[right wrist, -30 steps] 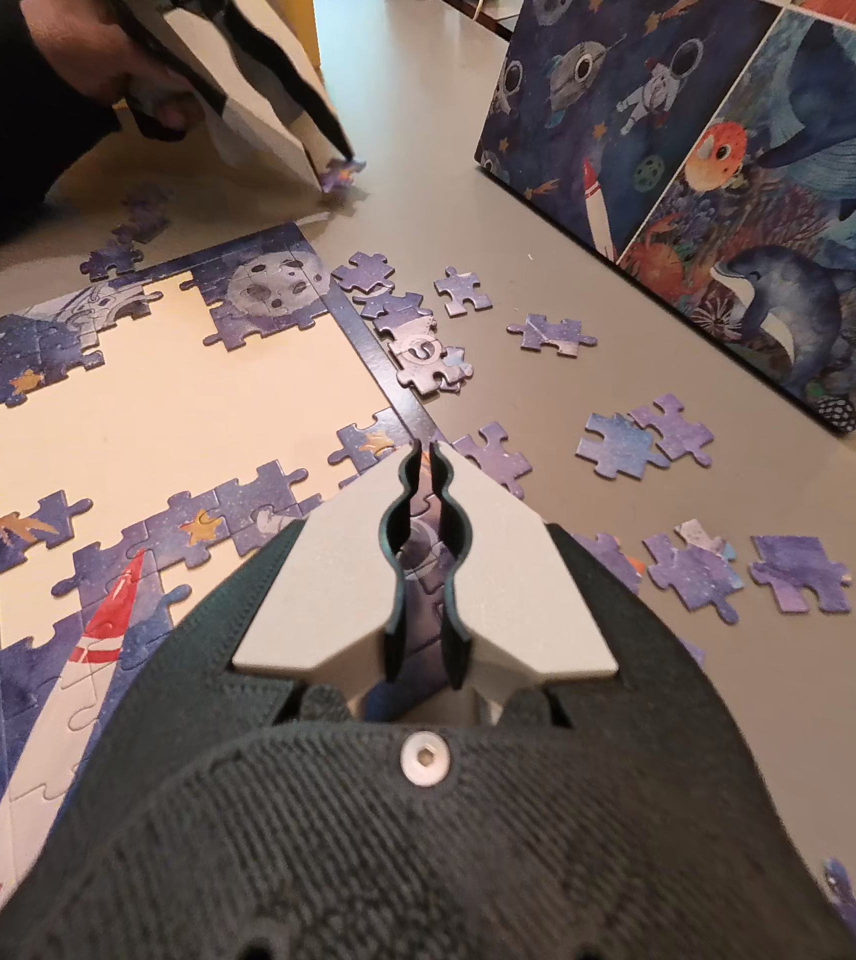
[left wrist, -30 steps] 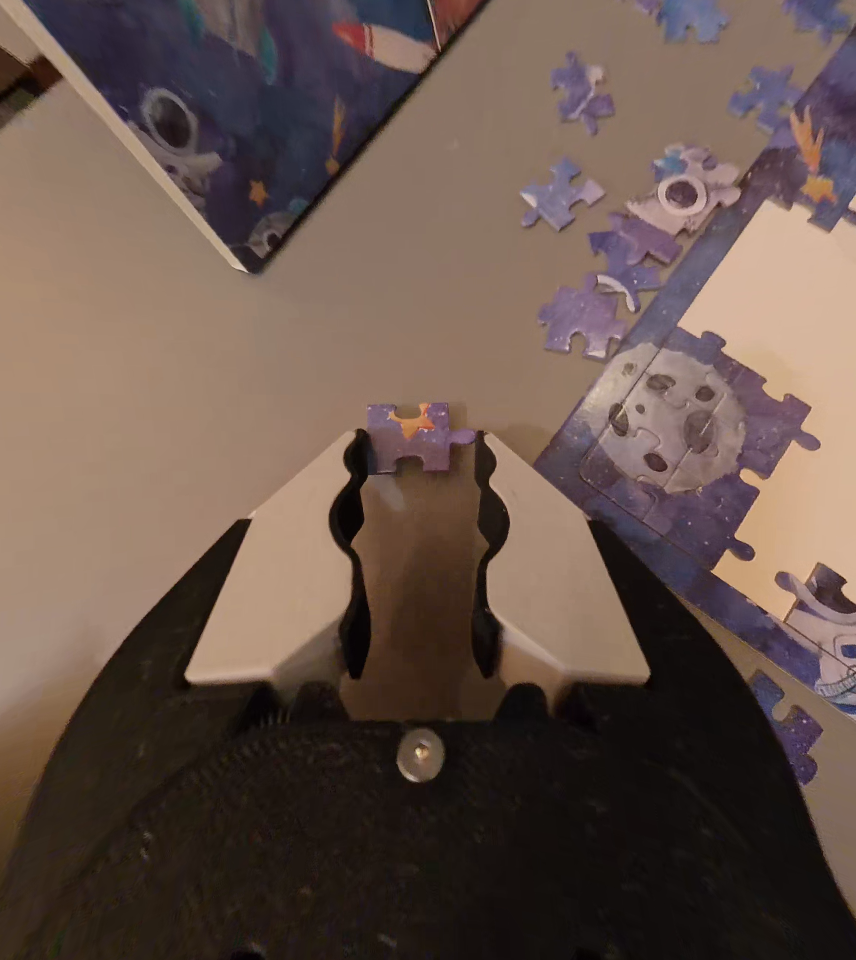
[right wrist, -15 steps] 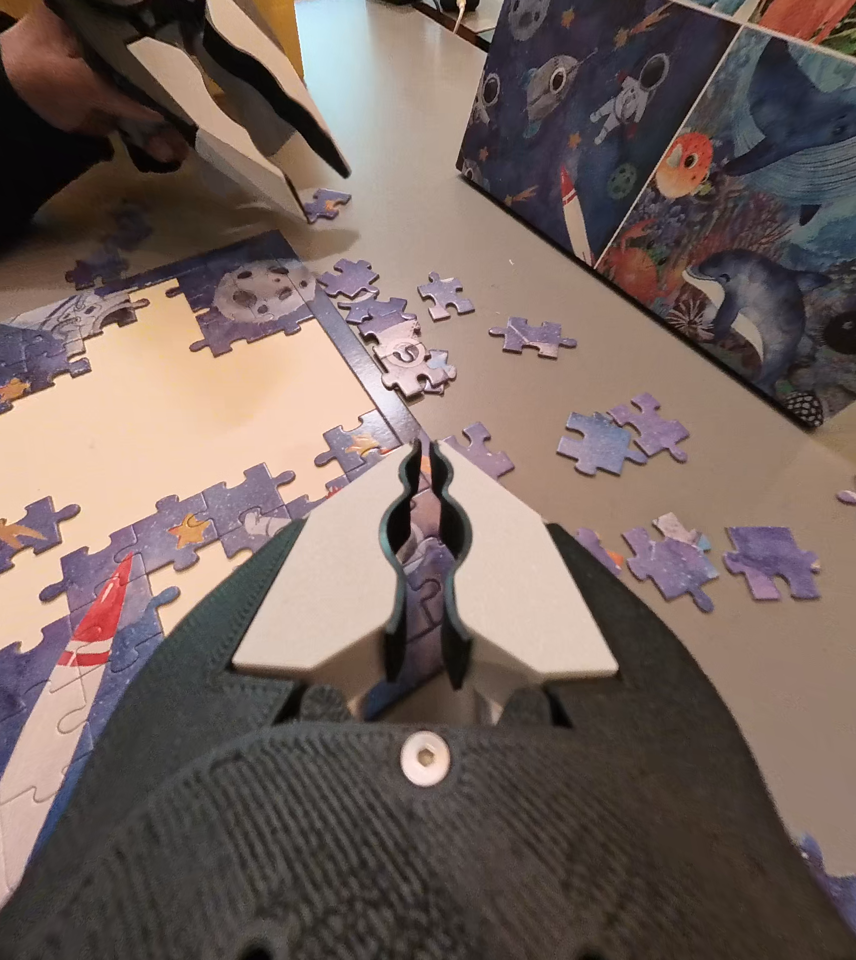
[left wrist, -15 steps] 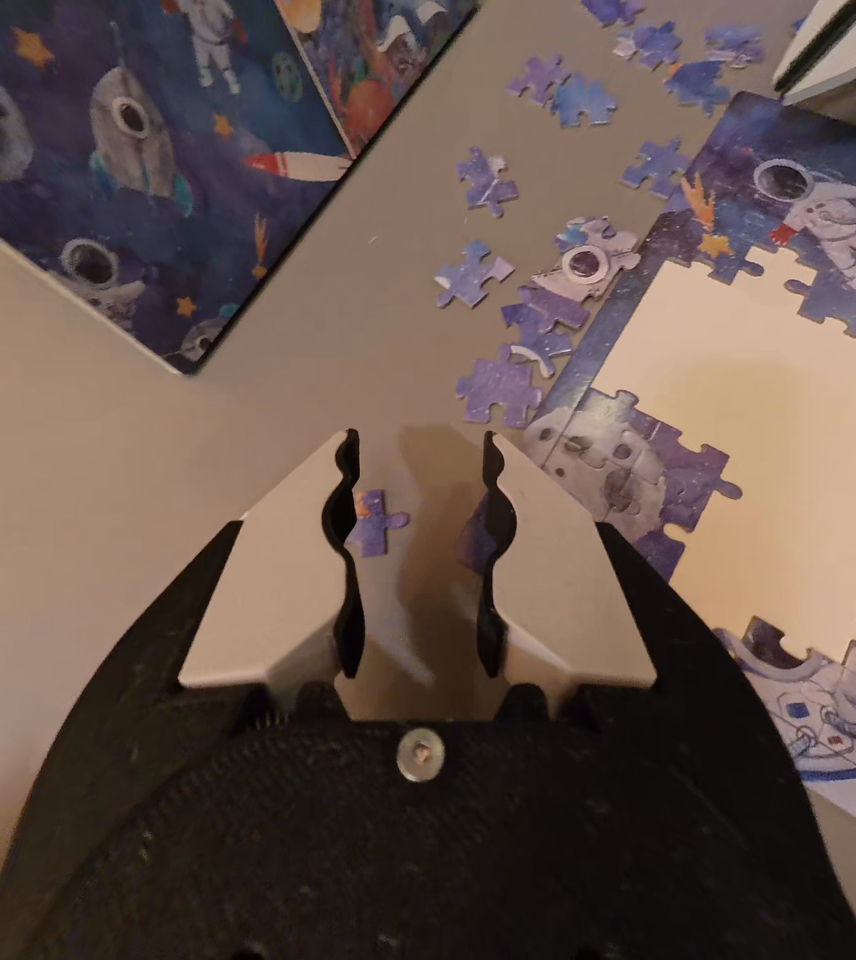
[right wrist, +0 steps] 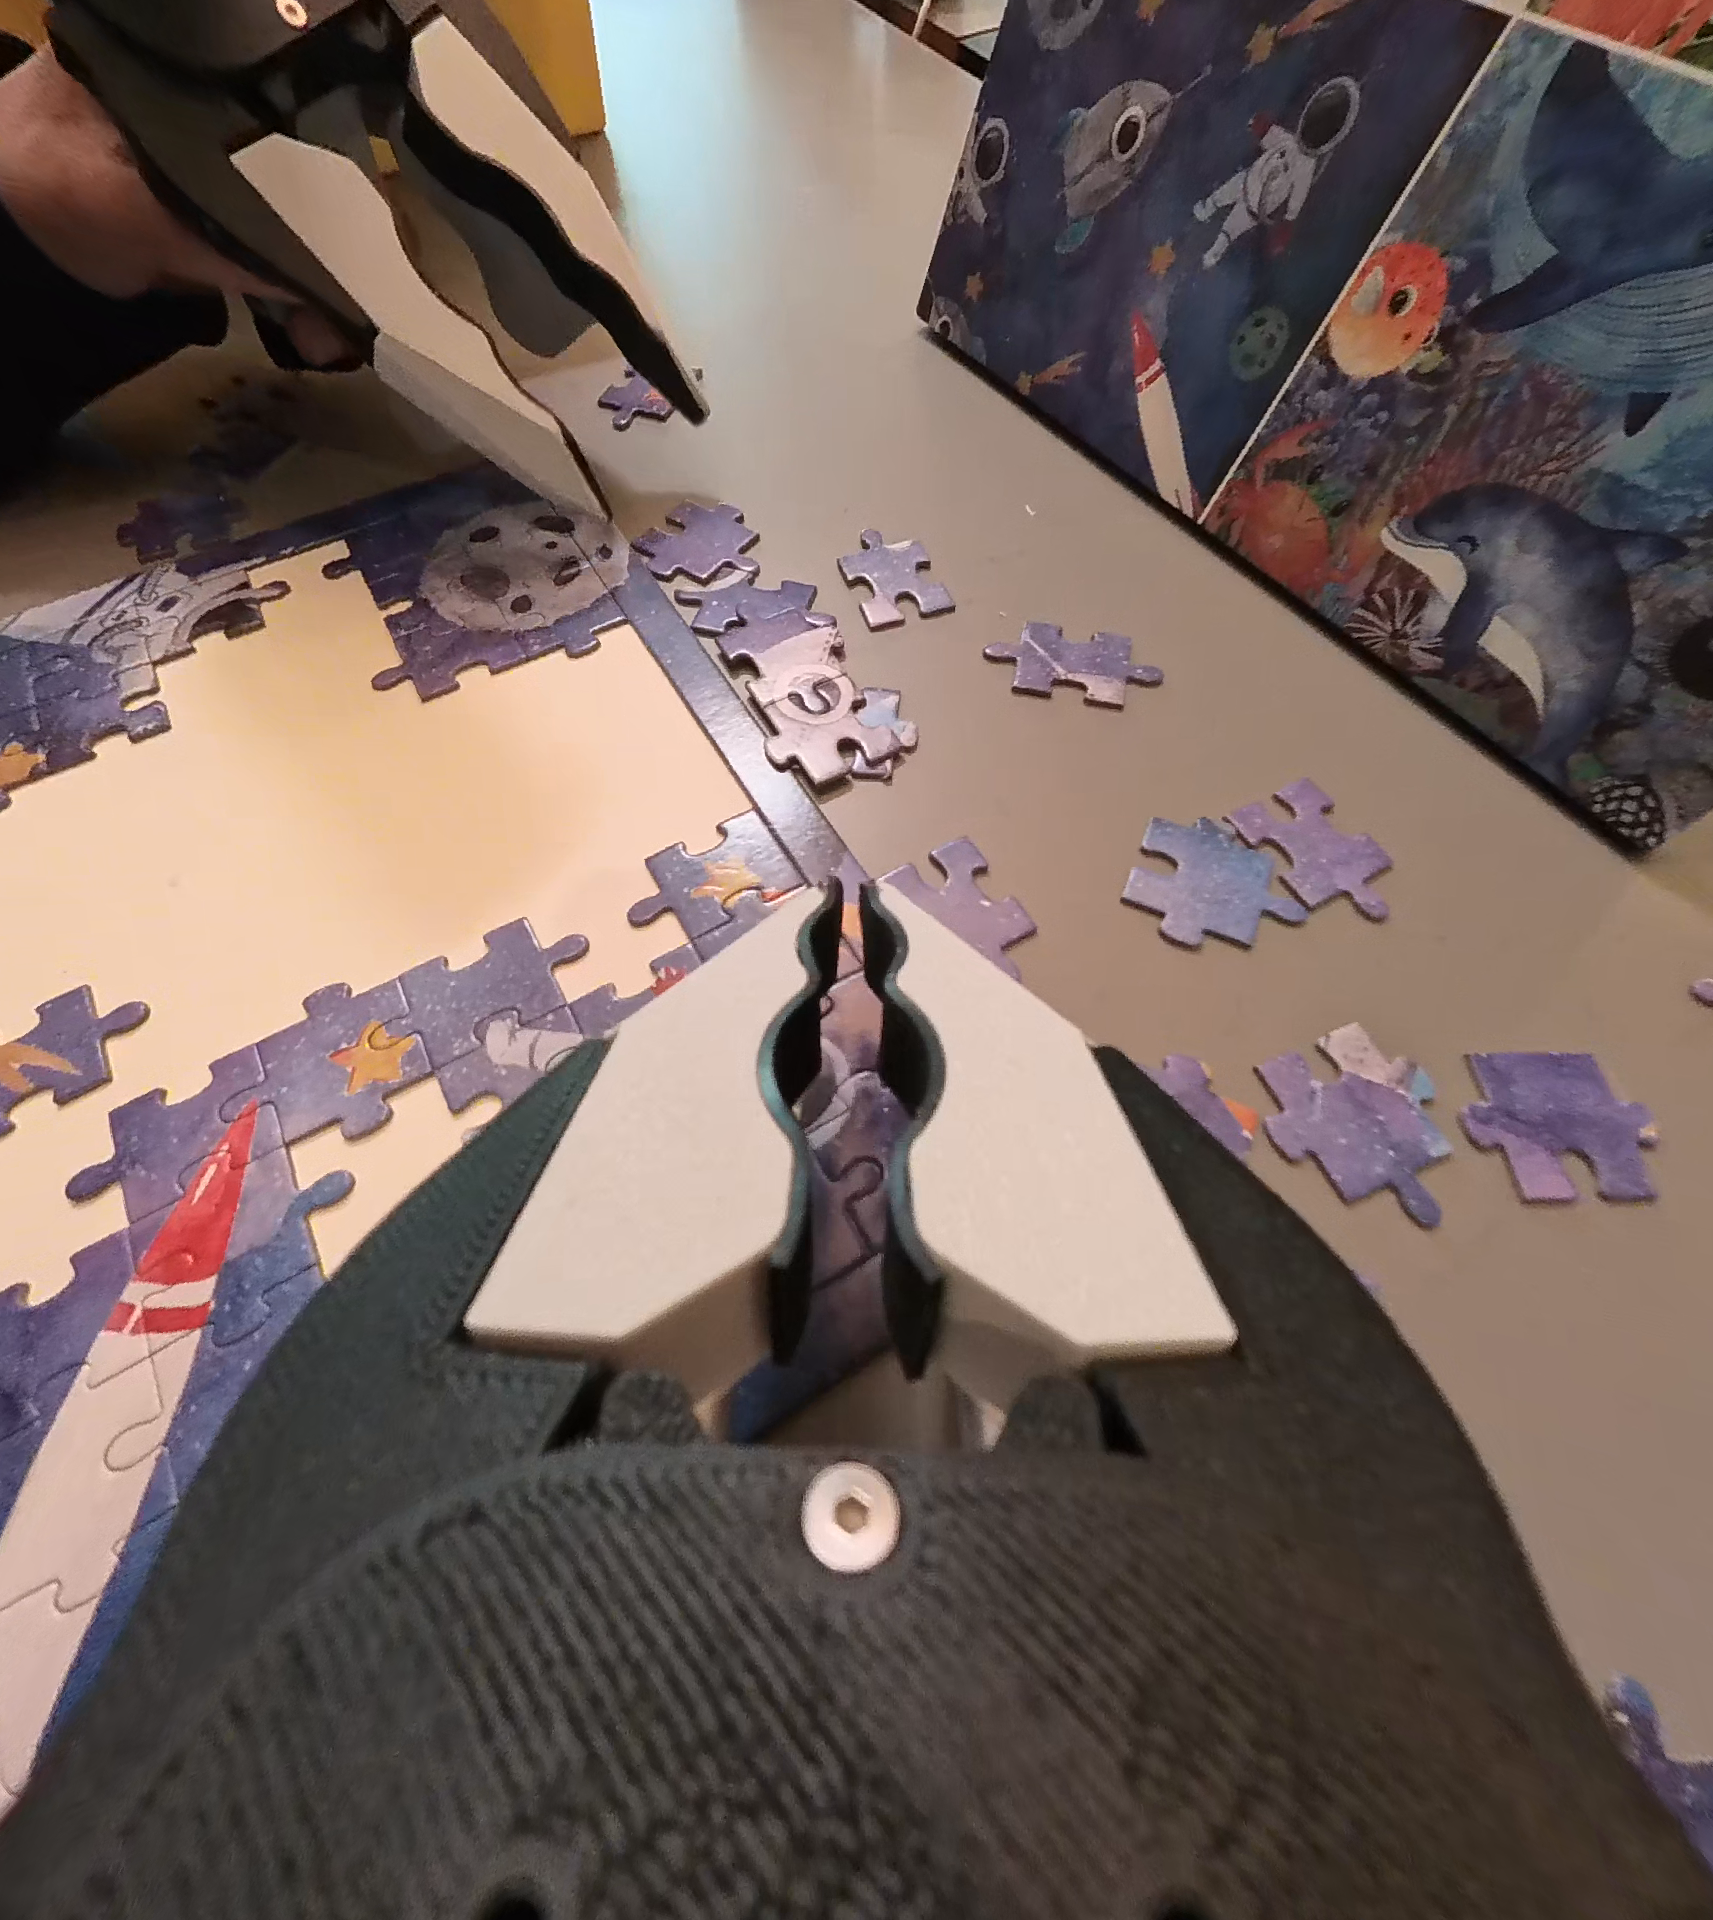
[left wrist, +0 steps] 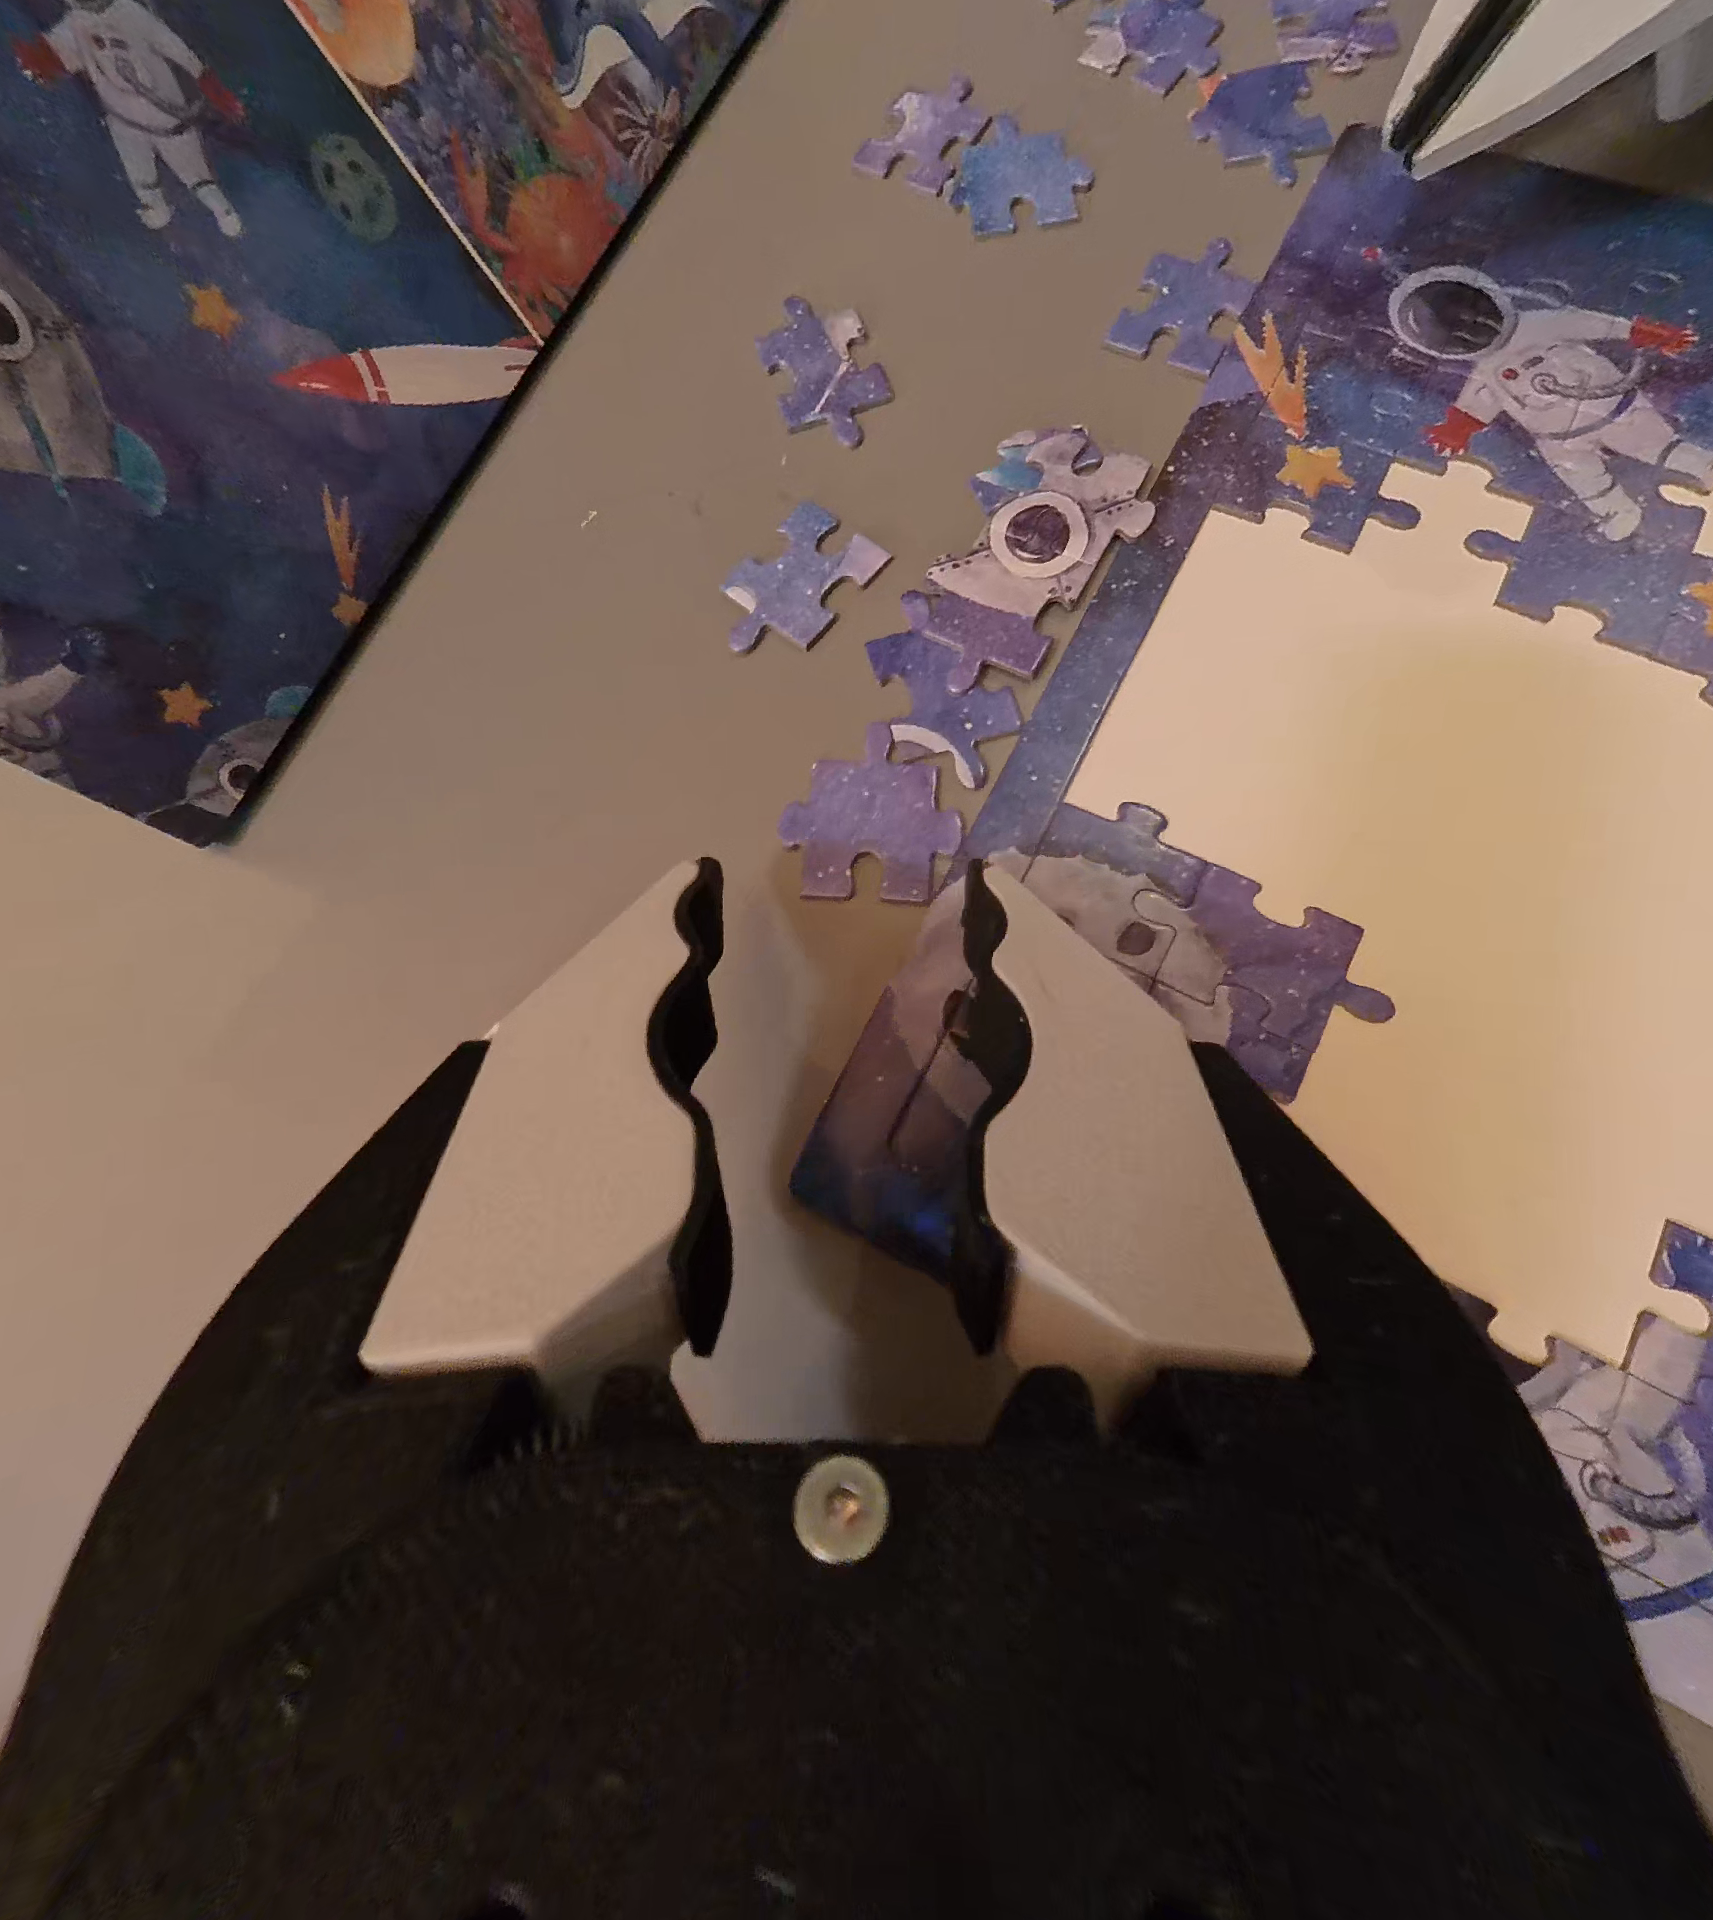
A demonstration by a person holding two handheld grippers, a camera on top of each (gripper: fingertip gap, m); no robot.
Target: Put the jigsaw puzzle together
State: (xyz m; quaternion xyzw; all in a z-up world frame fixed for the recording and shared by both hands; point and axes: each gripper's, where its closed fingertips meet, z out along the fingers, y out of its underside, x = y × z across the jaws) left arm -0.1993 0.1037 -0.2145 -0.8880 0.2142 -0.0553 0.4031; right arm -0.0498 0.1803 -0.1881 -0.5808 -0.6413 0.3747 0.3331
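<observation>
No readable text anywhere that I can spot. The puzzle box [right wrist: 1403, 343], the half-filled puzzle tray [right wrist: 312, 790] beside it and the loose puzzle pieces [right wrist: 1257, 873] between them only carry pictures, no letters, brands or numbers.

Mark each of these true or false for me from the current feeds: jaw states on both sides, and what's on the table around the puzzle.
1. The left gripper has its jaws apart with nothing between them. True.
2. The right gripper has its jaws wide open. False: they are nearly together.
3. The puzzle board is completely filled. False: its cream middle is bare.
4. Loose puzzle pieces lie on the grey table. True.
5. A picture box stands beside the pieces. True.
</observation>
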